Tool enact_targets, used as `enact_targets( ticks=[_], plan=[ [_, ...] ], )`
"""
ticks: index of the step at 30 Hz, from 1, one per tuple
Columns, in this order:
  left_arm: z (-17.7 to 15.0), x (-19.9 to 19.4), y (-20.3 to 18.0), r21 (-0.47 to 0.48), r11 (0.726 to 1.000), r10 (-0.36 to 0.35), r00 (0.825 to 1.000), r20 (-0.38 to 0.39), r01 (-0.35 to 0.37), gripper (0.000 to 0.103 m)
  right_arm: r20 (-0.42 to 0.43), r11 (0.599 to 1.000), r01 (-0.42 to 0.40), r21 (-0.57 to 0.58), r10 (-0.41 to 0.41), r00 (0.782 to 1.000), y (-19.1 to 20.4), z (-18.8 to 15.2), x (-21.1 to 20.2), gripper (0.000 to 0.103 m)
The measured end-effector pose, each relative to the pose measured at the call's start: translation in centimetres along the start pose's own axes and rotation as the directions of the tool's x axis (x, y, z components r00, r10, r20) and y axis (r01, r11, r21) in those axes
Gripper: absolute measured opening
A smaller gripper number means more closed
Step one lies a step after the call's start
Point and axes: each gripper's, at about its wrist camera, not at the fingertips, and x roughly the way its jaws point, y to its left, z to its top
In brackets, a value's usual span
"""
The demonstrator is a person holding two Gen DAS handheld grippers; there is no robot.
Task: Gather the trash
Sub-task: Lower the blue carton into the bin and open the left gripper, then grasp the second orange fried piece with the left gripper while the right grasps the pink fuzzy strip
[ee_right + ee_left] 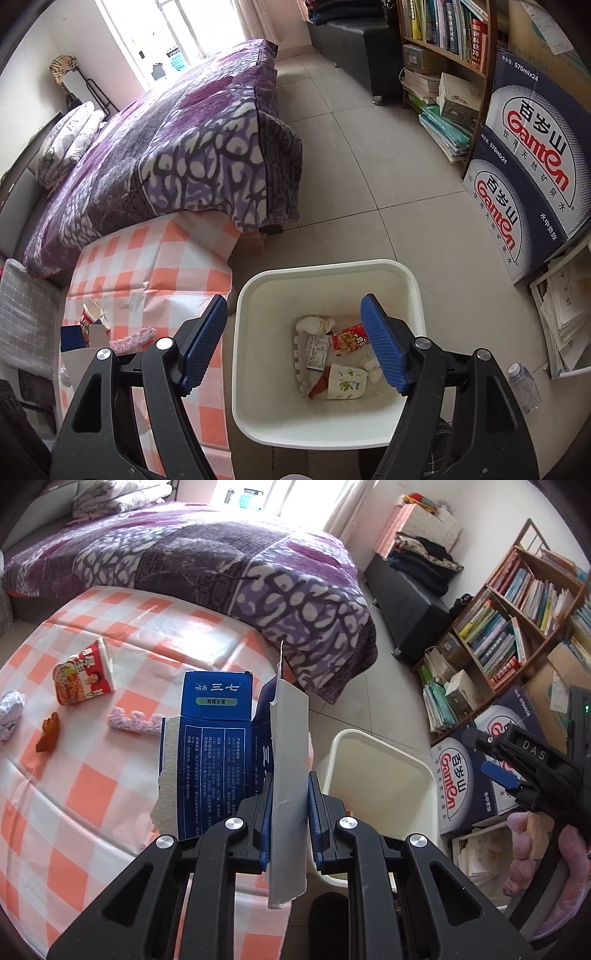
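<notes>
My left gripper [289,812] is shut on a torn, flattened blue toothpaste box [207,746], held above the right edge of the checked table [74,797], beside the white bin [417,768]. On the table lie a red noodle packet [83,675], a crumpled white paper [11,712], an orange scrap [48,733] and a pink strip [133,720]. My right gripper [295,347] is open and empty above the white bin [258,406], which holds several wrappers [332,354]. The right gripper also shows in the left wrist view [506,764].
A bed with a purple blanket [221,561] stands behind the table. A bookshelf [517,620] and stacked water cartons [532,162] line the right wall. A plastic bottle [522,384] and paper stacks lie on the tiled floor.
</notes>
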Motion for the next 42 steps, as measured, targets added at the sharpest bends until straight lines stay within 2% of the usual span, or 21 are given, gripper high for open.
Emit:
enact_targets(
  ticks=[8, 19, 20, 22, 24, 26, 28, 32, 37, 39, 42],
  plan=[
    [-0.8, 3.0, -4.4, 0.047, 0.996, -0.072, 0.995, -0.068, 0.076, 0.017, 0.023, 0.999, 0.001, 0.054, -0.003, 1.0, -2.5, 1.0, -0.6, 0.076],
    [-2.4, 6.1, -9.6, 0.105, 0.978, -0.162, 0.976, -0.147, 0.178, 0.021, 0.04, 0.989, -0.016, 0.15, 0.01, 0.999, -5.7, 2.2, -0.8, 0.08],
    [-2.5, 6.3, -9.9, 0.107, 0.976, -0.174, 0.972, -0.155, 0.192, 0.023, 0.041, 0.988, -0.016, 0.154, 0.01, 0.999, -5.8, 2.3, -0.8, 0.08],
    [-2.8, 6.6, -10.3, 0.107, 0.972, -0.191, 0.967, -0.167, 0.211, 0.049, 0.049, 0.987, -0.013, 0.157, 0.005, 0.999, -6.0, 2.3, -0.9, 0.081],
    [-3.0, 6.5, -10.4, 0.104, 0.969, -0.203, 0.964, -0.172, 0.223, 0.057, 0.057, 0.987, -0.011, 0.162, 0.001, 0.998, -6.0, 2.3, -1.0, 0.083],
    [-3.0, 6.3, -10.3, 0.102, 0.969, -0.207, 0.963, -0.17, 0.226, 0.061, 0.06, 0.986, -0.016, 0.169, 0.006, 0.998, -5.9, 2.3, -1.0, 0.084],
    [-2.9, 5.9, -9.8, 0.091, 0.973, -0.195, 0.968, -0.156, 0.211, 0.066, 0.057, 0.986, -0.021, 0.167, 0.012, 0.998, -5.6, 2.2, -0.9, 0.085],
    [-2.4, 5.2, -7.9, 0.069, 0.985, -0.146, 0.98, -0.139, 0.157, 0.066, 0.041, 0.989, -0.026, 0.145, 0.02, 0.999, -4.4, 2.0, -0.5, 0.086],
    [-2.0, 4.5, -4.5, 0.056, 0.997, -0.04, 0.992, -0.123, 0.047, 0.073, 0.019, 0.997, -0.025, 0.075, 0.023, 1.0, -1.4, 1.2, 0.3, 0.089],
    [-1.7, 4.3, -3.1, 0.053, 0.999, 0.004, 0.992, -0.123, 0.003, 0.075, 0.004, 0.999, -0.027, 0.04, 0.027, 1.0, 0.0, 0.7, 0.7, 0.09],
    [-1.5, 4.1, -0.6, 0.073, 0.992, 0.107, 0.987, -0.118, -0.099, 0.079, -0.017, 0.999, -0.029, -0.016, 0.029, 0.999, 2.2, 0.0, 1.3, 0.09]
  ],
)
